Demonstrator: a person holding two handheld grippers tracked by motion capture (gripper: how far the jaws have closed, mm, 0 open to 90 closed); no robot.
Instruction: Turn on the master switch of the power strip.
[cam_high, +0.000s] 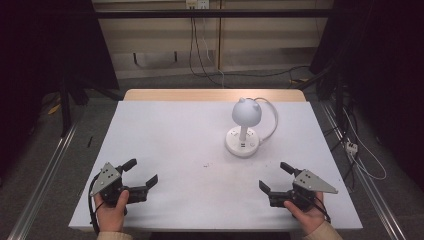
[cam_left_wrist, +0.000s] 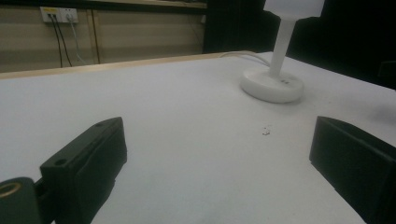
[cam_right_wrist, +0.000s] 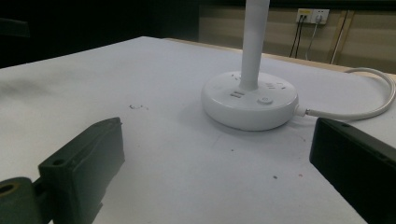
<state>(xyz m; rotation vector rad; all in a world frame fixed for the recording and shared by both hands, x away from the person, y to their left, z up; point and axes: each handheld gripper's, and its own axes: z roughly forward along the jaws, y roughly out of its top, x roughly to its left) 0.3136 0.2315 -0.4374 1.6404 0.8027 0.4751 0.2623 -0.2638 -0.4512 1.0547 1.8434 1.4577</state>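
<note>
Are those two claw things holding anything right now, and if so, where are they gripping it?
Nothing is held. The left gripper and right gripper are both open above the table, apart from the lamp.

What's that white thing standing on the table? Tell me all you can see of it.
It is a small white lamp, smooth and plastic-looking. A dome-shaped shade with two little bumps tops a slim upright stem, which rises from a round, flat base. The base carries a round button and small slots that look like ports. A white cord leaves its side and curves away behind. The lamp stands upright, right of centre, on the white table, untouched by either gripper.
</note>
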